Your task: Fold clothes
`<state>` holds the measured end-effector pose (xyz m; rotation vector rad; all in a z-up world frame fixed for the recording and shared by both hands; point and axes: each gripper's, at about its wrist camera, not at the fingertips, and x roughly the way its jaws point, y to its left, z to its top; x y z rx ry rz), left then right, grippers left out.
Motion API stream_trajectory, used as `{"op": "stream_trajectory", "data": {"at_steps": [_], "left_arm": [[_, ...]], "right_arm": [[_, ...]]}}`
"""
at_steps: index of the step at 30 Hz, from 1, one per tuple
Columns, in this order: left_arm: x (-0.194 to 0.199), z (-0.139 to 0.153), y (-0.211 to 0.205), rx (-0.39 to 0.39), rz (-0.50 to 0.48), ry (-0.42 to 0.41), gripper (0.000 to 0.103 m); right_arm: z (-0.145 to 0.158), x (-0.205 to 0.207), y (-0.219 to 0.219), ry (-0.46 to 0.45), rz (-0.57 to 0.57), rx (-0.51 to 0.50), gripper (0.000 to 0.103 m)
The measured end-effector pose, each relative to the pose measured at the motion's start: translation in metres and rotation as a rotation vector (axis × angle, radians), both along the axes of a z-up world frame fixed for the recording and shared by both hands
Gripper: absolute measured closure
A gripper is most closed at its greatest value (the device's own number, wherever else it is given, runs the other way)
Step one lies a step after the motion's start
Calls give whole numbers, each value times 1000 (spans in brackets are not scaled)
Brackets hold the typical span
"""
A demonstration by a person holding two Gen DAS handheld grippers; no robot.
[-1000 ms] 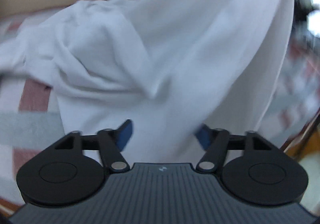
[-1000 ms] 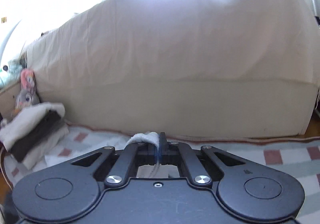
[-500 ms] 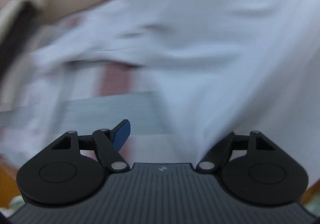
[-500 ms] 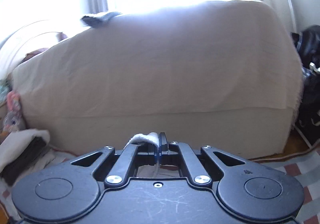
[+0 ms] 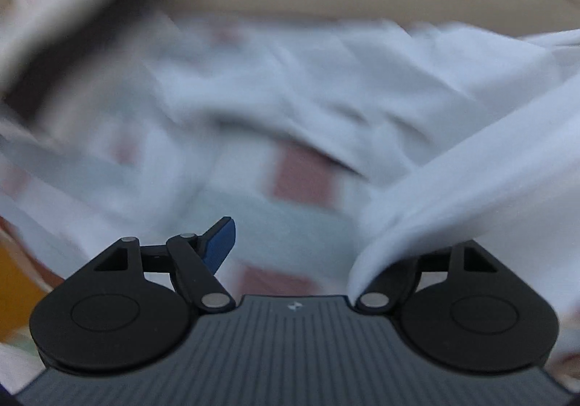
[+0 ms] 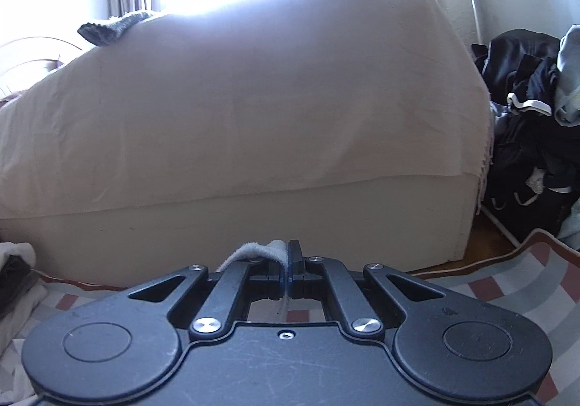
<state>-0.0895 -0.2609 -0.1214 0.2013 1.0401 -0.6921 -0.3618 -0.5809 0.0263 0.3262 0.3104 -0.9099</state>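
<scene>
The left gripper [image 5: 293,243] has its jaws wide apart, holding nothing; the white shirt [image 5: 362,94] lies crumpled on the checked rug [image 5: 301,177], one fold draped over its right finger; the right gripper [image 6: 289,261] is closed on a shirt edge [image 6: 259,251] before the bed [image 6: 253,108].

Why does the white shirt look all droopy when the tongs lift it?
The shirt is probably soft and floppy: it lies in loose wrinkles on the rug and one flap drapes over the left tongs. It likely weighs little, since the right tongs hold it by a thin pinched edge. It may slide out easily.
</scene>
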Motion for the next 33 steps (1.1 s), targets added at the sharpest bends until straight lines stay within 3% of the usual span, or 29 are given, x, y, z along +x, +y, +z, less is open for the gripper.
{"op": "stream_trajectory", "data": {"at_steps": [3, 6, 15, 17, 18, 19, 20, 25, 28, 30, 33], "left_arm": [[12, -33, 10, -164, -24, 368, 31], [-12, -40, -3, -63, -79, 272, 31], [-49, -40, -27, 8, -214, 138, 22], [-58, -40, -32, 23, -243, 109, 53], [-62, -40, -35, 31, -258, 94, 90], [-66, -40, -38, 39, -273, 79, 100], [-67, -36, -38, 46, -272, 47, 101], [-37, 42, -5, 72, -48, -355, 100], [-49, 107, 20, 125, -30, -625, 100], [-54, 138, 48, 80, 29, -663, 100], [-52, 137, 77, 85, 116, -631, 101]], "right_arm": [[-2, 4, -4, 36, 60, 14, 102], [1, 7, -2, 91, 77, -10, 102], [5, 9, -6, 93, 51, -31, 102], [3, 9, -9, 82, 42, -22, 102], [2, 8, -10, 77, 38, -17, 102], [1, 7, -11, 79, 36, -14, 101], [0, 5, -12, 86, 35, -13, 101], [-7, -11, -11, 112, 48, 12, 102], [-23, -30, 4, 128, 104, 98, 102], [-55, -39, 26, 165, 168, 206, 102], [-124, -44, 59, 205, 262, 423, 102]]}}
